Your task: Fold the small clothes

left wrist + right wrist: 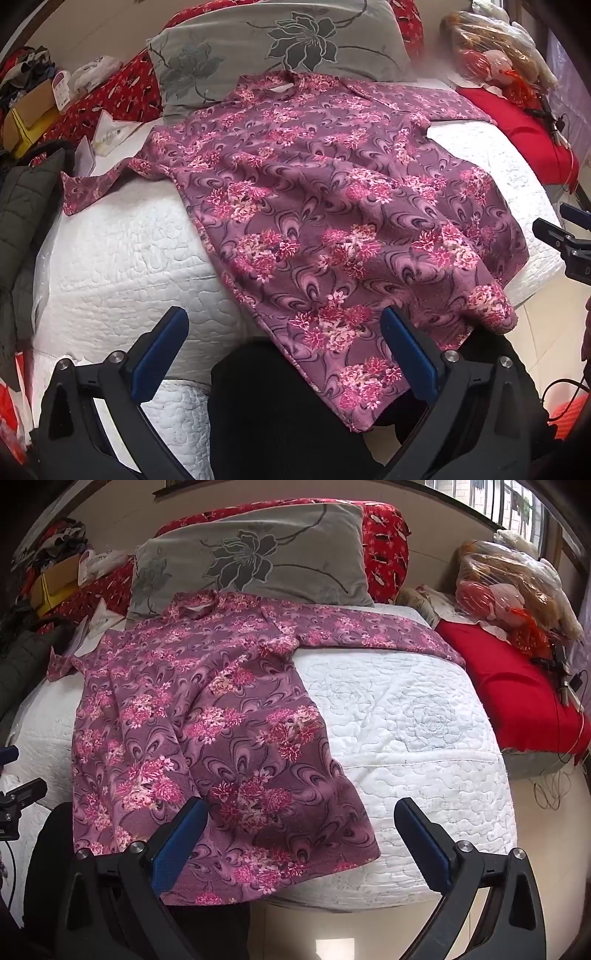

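Observation:
A purple shirt with pink flowers (pixel 332 206) lies spread face down on the white quilted bed (pixel 122 251), collar toward the pillow, sleeves out to both sides, hem hanging over the near edge. It also shows in the right wrist view (pixel 207 716). My left gripper (pixel 284 350) is open and empty, just short of the hem's left part. My right gripper (pixel 299 834) is open and empty, over the hem's right corner. The right gripper's tips show at the right edge of the left wrist view (pixel 565 229).
A grey flowered pillow (pixel 258 561) and red patterned bedding (pixel 388 542) lie at the head of the bed. A red cushion (pixel 517 694) with bagged items (pixel 509 579) is on the right. A dark jacket (pixel 26 214) and boxes (pixel 29 110) sit at the left.

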A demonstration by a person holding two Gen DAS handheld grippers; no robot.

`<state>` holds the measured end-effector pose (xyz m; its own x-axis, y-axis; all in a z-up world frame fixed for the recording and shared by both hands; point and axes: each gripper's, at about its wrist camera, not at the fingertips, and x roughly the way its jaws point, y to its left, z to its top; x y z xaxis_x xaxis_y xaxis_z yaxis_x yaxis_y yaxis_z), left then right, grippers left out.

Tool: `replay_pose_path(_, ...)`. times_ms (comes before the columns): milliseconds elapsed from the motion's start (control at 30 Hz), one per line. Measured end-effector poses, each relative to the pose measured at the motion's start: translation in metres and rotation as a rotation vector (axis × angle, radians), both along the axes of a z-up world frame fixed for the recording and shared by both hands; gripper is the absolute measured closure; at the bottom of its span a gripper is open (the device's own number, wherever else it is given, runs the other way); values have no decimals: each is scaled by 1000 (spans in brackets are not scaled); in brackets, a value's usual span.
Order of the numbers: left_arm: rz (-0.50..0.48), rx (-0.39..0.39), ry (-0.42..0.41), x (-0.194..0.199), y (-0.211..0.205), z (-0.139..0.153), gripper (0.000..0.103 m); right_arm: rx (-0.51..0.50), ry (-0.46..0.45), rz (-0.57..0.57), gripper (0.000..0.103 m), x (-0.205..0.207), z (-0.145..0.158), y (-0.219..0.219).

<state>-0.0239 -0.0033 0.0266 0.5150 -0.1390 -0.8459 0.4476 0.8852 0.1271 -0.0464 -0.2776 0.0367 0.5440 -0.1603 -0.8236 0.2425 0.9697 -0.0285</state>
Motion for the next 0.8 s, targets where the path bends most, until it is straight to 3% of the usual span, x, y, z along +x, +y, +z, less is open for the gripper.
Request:
replay_pose_path(333,4,-8,9,1,0,0,0,8,5,-22,2,-13,3,-7)
replay_pose_path(800,29,-20,36,7,7,-9,0,21,-3,-15,2,0,1,-2)
